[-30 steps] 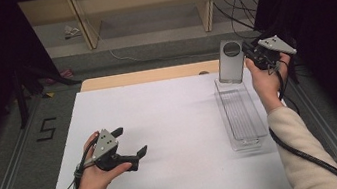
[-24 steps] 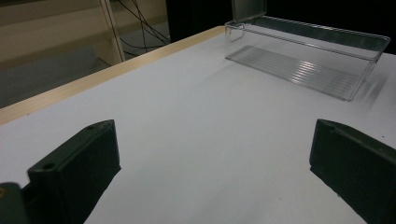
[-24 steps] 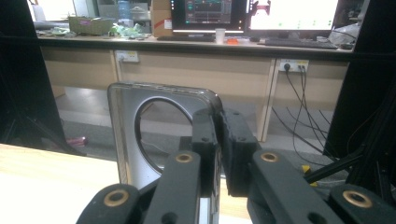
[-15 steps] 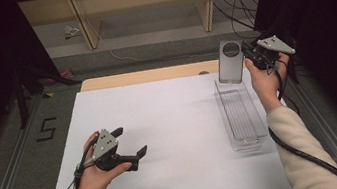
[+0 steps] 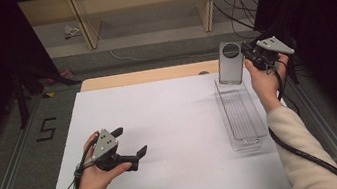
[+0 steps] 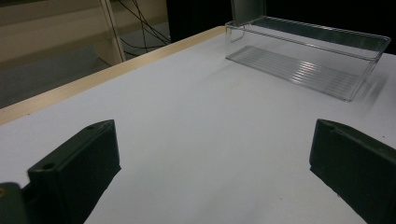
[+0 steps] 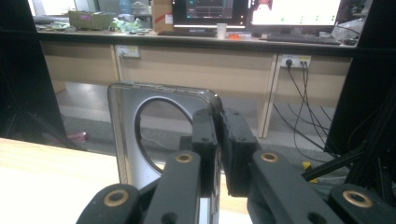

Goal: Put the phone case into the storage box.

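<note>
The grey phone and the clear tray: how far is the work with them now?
Done: the right hand-held gripper is shut on the edge of the grey phone and holds it upright, off the table, above the far end of the clear tray. In hand: keeping it there. Left: probably lowering it into the tray and letting go. The left hand-held gripper rests open on the white table.

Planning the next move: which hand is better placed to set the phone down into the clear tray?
Right. The right tool is already shut on the phone, upright over the far end of the clear tray. The left tool rests open and empty on the white table, well away from the tray.
</note>
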### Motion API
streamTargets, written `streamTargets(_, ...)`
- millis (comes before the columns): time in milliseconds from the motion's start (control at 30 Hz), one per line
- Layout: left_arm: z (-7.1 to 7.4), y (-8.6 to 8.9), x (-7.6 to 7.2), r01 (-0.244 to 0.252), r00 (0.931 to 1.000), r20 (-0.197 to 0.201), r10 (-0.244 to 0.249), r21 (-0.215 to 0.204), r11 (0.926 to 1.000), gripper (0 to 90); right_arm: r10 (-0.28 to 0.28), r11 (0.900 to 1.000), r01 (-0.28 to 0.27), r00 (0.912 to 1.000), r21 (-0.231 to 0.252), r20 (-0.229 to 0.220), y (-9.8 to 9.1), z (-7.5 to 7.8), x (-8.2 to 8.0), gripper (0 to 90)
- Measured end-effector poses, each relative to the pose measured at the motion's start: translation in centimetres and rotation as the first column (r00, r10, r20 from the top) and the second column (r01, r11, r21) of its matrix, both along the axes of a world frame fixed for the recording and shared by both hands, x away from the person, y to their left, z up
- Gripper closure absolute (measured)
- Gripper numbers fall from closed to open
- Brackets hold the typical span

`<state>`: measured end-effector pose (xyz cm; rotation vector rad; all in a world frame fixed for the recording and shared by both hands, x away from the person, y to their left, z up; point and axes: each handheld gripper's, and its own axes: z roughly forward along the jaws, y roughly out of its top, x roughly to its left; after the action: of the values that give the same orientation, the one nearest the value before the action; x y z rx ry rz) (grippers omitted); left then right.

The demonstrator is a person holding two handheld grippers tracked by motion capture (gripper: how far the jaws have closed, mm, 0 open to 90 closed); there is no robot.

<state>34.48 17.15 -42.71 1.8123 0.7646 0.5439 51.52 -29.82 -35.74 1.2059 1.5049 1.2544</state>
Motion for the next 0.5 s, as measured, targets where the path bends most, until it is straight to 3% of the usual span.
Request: streamTargets(500, -0.03, 0.00, 0.01, 0.001, 1.0000, -0.001, -0.001, 0.000, 1.0000, 1.1, 0.005, 1.0000, -0.005, 0.9999, -0.008, -0.016, 0.01, -0.50, 0.26, 85.1)
